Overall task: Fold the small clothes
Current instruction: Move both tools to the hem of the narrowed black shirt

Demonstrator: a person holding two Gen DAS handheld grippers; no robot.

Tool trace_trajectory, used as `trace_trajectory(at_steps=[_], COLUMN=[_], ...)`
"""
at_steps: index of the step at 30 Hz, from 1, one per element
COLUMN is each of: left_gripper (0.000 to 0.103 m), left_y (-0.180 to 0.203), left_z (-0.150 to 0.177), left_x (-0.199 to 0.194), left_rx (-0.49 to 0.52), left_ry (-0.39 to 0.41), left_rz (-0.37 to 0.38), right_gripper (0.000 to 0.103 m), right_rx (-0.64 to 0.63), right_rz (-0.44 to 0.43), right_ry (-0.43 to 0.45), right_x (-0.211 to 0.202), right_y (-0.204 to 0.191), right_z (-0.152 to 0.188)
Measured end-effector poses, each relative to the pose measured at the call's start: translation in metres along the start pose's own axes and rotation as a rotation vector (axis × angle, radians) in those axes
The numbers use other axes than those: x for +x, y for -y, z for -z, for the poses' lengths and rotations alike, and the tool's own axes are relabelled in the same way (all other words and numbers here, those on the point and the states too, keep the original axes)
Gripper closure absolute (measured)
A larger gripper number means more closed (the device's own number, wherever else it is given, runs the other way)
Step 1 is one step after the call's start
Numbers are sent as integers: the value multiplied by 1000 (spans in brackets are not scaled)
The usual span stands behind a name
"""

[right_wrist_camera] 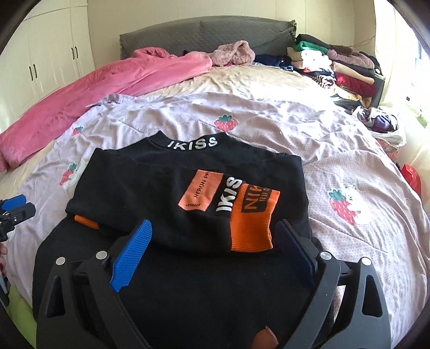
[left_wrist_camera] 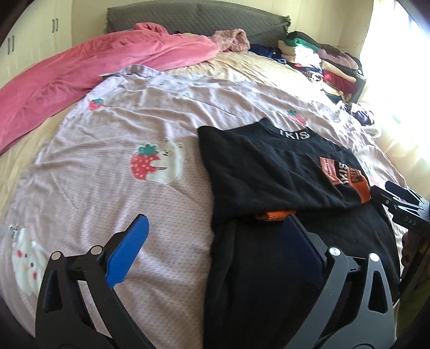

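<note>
From the left wrist camera, I see a pink blanket [left_wrist_camera: 88, 72] heaped toward ten o'clock on the bed, a grey headboard [left_wrist_camera: 193, 18] at twelve, and a stack of folded clothes [left_wrist_camera: 322, 59] at one o'clock near the bright window side. A lilac quilt with strawberry prints [left_wrist_camera: 121, 128] covers the middle and lies bare ahead of my left gripper [left_wrist_camera: 215, 249]. Its jaws stand wide apart, clamping nothing; one blue pad hangs over the quilt, the other over the black cloth. The black top [left_wrist_camera: 268, 166] lies at three o'clock of centre, folded over itself, collar lettering facing away, an orange cuff peeking out at its near edge. The tip of my right gripper [left_wrist_camera: 400, 198] enters at three o'clock.

From the right wrist camera, the same blanket sits at ten o'clock, the clothes stack [right_wrist_camera: 336, 64] at one, a loose bundle of fabric [right_wrist_camera: 381, 120] at two. The black top [right_wrist_camera: 188, 188] lies dead centre on the quilt [right_wrist_camera: 268, 118], sleeve folded across with orange panels and white letters up. My right gripper [right_wrist_camera: 215, 252] is spread wide over its near edge, gripping nothing. The left gripper [right_wrist_camera: 13, 209] shows at nine o'clock.
</note>
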State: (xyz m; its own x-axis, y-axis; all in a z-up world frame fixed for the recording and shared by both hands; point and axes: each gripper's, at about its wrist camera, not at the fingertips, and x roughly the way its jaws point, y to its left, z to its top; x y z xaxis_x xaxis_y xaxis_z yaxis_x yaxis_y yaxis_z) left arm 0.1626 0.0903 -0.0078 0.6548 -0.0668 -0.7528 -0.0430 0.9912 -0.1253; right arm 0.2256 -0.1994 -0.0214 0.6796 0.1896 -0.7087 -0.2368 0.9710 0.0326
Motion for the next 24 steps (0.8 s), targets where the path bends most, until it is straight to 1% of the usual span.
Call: trace_trajectory(at_steps=[1,24], left_gripper=[9,9], left_y=[-1,-9], left_z=[1,19], left_x=[-2,-43], left_rx=[0,1], left_ry=[2,51], left_rz=[-2,-39], right_gripper=[5,5], right_rx=[2,-11], right_rz=[-1,-4], right_ry=[4,56], right_x=[-2,-42], right_y=[-1,-13], right_z=[0,8])
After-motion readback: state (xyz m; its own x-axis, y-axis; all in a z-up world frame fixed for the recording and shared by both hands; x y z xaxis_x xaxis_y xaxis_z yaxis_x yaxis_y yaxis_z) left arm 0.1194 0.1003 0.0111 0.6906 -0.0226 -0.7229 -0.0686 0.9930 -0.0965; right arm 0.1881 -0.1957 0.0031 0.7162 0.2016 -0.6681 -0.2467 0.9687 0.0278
